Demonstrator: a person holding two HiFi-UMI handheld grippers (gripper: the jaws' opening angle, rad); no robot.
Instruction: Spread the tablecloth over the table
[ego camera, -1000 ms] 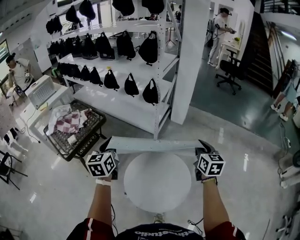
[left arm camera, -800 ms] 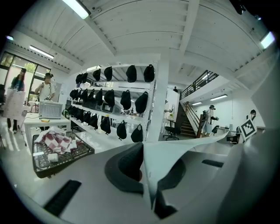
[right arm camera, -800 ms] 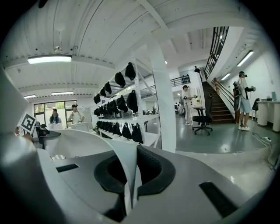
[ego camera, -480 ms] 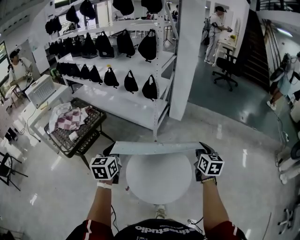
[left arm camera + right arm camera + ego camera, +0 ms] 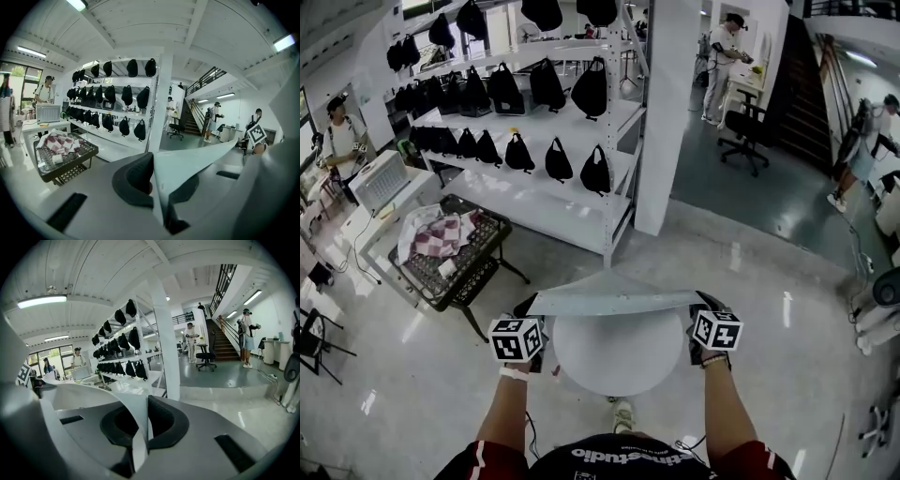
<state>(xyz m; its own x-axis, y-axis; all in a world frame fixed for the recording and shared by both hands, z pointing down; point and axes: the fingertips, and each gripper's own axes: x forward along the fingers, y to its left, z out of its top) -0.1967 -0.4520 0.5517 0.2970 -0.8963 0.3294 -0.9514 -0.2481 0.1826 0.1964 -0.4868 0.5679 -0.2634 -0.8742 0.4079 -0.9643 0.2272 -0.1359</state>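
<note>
Risk: tablecloth (image 5: 614, 298) hangs taut above the round tabletop's (image 5: 614, 366) far side, its ends clenched in your left gripper (image 5: 152, 183) and right gripper (image 5: 143, 425), so uneven lowering drapes it off-centre.

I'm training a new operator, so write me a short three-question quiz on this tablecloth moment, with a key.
1. True or false: the tablecloth already lies spread flat over the round table.
2. What does the left gripper grip? A) a broom B) the tablecloth C) nothing
3. What lies on the black cart at the left of the head view?
Key: 1 false, it is held stretched between the left gripper and right gripper. 2 B. 3 a checkered cloth.
</note>
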